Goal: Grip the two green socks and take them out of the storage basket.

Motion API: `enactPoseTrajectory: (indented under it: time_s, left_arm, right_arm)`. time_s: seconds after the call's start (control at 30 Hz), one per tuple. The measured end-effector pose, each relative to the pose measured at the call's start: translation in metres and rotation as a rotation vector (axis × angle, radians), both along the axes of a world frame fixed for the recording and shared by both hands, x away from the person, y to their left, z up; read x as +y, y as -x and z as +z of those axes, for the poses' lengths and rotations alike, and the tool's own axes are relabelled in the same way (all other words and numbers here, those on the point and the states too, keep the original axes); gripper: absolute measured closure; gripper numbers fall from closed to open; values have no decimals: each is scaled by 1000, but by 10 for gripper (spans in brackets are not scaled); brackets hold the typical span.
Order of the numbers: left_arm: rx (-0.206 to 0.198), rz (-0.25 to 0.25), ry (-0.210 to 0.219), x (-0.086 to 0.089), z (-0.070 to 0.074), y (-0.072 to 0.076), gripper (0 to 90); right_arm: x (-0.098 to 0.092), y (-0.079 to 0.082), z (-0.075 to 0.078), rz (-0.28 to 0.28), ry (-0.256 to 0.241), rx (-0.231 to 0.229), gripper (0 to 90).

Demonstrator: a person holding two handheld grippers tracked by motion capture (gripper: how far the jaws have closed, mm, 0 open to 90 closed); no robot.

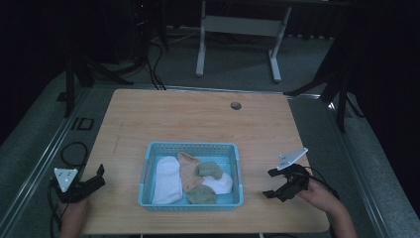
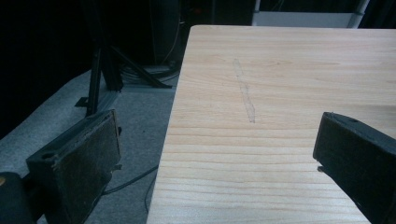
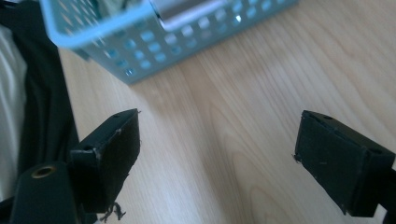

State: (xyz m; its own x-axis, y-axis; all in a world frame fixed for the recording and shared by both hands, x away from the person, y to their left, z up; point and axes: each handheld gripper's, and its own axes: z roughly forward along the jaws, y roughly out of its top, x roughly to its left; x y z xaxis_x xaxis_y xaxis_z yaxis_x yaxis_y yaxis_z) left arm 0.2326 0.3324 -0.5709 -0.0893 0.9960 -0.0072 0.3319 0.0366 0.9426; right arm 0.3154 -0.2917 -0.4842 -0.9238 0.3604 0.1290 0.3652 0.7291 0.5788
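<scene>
A light blue basket (image 1: 147,163) stands on the wooden table (image 1: 198,119), near the front edge and in the middle. Inside it lie several socks: a white sock (image 1: 166,179) at the left, a peach sock (image 1: 189,171) beside it, and two green socks (image 1: 209,170) toward the right. The left gripper (image 1: 99,176) is at the left edge of the table, well apart from the basket, with its jaws wide and nothing between them. The right gripper (image 1: 270,183) is near the basket on its right side, also spread wide and holding nothing.
</scene>
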Motion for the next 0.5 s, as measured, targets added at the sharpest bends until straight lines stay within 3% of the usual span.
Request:
enactPoseTrajectory:
  time_s: [0.5]
  left_arm:
    - [0,0,3,0,0,0,4]
  right_arm:
    - [46,-3,31,126,1,-32,141]
